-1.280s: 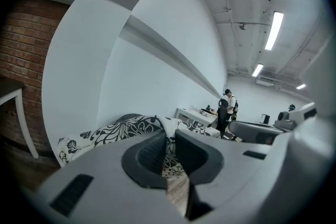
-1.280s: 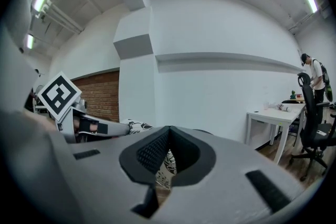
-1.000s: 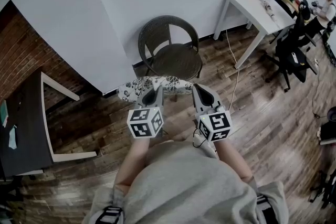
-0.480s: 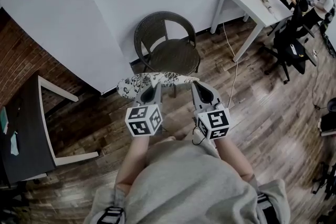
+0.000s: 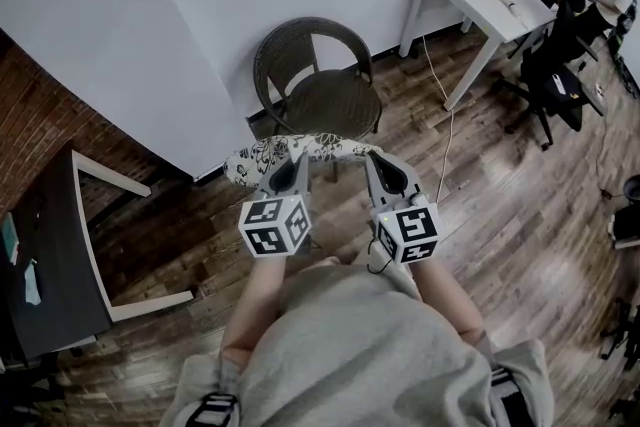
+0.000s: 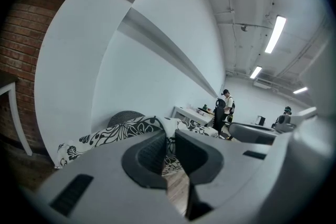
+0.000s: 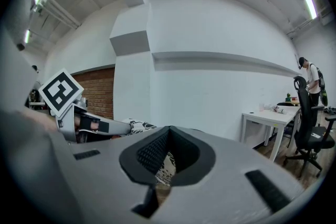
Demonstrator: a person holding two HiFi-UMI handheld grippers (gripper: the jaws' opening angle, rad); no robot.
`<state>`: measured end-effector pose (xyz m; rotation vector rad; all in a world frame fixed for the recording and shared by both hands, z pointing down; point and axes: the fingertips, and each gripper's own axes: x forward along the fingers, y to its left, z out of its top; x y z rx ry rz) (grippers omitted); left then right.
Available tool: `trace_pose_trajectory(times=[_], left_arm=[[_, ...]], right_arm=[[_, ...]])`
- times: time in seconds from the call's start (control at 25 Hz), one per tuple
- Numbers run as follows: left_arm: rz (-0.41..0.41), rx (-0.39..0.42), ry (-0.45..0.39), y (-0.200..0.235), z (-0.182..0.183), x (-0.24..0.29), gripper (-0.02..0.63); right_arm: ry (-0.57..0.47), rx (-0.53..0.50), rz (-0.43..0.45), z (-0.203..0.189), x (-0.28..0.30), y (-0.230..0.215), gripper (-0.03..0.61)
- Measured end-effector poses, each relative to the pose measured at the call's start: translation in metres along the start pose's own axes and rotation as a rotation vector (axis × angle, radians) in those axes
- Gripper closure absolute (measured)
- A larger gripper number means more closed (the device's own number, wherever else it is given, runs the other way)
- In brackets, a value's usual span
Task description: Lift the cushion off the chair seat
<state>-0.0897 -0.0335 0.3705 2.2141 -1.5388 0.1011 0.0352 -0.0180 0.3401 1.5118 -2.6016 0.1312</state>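
Black-and-white floral cushion (image 5: 262, 155) appears clear of the wicker chair (image 5: 325, 100), hanging just in front of the seat.

Head view: left tool (image 5: 292, 165) and right tool (image 5: 374, 165) side by side, forearms parallel, tips angled slightly down.

Left gripper view: jaws pinching cushion edge.

Right gripper view: same, fabric clamped between pads.

Judgement: raise both ends evenly and level, no pulling apart.

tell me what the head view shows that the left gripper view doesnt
Only the head view: the wicker chair's bare seat, the marker cubes on both grippers, and the person's grey top. Only the left gripper view: ceiling lights, and floral cushion fabric pinched between the left gripper jaws. Both: the cushion held up off the chair, the white desk and the brick wall.
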Motion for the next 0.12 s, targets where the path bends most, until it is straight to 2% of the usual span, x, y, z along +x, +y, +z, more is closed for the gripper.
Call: trace_pose_trajectory(times=[0.12], left_arm=[[-0.006,0.0,0.005,0.0016,0.0001,0.0017,0.578]], right_arm=[[0.003,0.0,-0.002,-0.0006,0.0032,0.0006,0.584]])
